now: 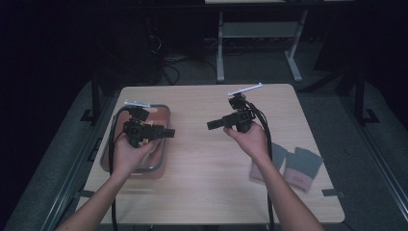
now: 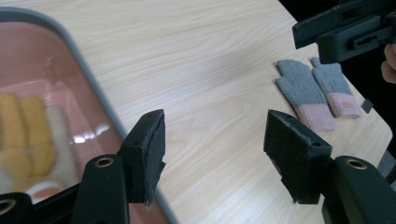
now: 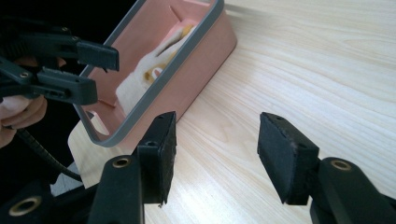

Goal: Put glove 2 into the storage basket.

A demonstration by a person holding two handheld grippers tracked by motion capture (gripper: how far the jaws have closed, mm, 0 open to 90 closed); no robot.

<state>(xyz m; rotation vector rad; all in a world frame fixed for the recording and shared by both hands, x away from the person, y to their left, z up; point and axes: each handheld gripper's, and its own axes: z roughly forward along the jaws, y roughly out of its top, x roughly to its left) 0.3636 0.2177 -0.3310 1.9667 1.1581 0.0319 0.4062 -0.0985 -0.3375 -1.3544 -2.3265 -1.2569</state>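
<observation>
High view: left hand-held gripper [image 1: 166, 133] hovers over the pink bin [image 1: 162, 111] at the desk's [image 1: 202, 192] left side, right hand-held gripper [image 1: 211, 125] over mid-desk, grey gloves [image 1: 300, 166] near the right edge. Left gripper view: jaws apart, nothing between; yellow-white gloves [image 2: 28, 135] lie in the bin. Right gripper view: jaws apart, empty, bare desk beneath, bin just beyond.
</observation>
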